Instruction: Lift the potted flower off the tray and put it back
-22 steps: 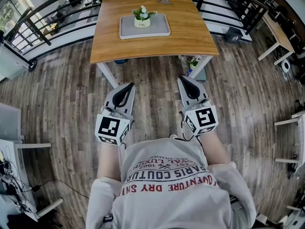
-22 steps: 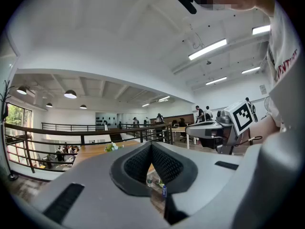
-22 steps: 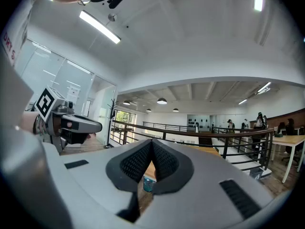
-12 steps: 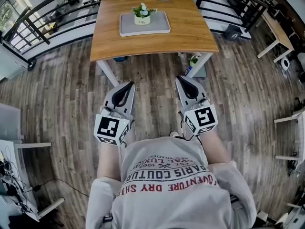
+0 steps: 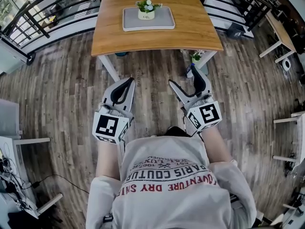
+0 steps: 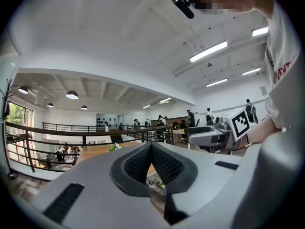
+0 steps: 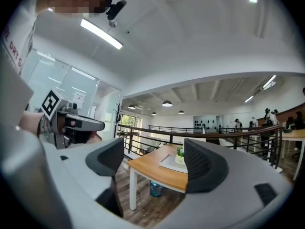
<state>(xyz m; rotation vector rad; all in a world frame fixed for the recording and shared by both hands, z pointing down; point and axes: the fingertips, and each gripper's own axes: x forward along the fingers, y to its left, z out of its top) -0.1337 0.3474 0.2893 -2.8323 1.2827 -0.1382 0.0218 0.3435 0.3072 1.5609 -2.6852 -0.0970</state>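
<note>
The bench (image 5: 157,39) has a smooth wooden top with a warm, low sheen, and its legs look painted white. The tray (image 5: 162,20) on it is smooth matt grey, probably plastic. The potted flower (image 5: 147,11) stands in a pale, smooth pot, but I can't tell what the pot is made of. The floor (image 5: 62,80) is grey-brown wood plank with a streaky, rough-looking grain. The railing (image 7: 148,128) looks like dark painted metal. The left tongs (image 6: 151,147) and right tongs (image 7: 155,159) have smooth matt grey plastic shells and black pads with a fine dotted, rubbery texture. A marker cube (image 5: 108,127) carries flat black-and-white print. The person's shirt (image 5: 167,175) is soft grey cloth with printed lettering.
</note>
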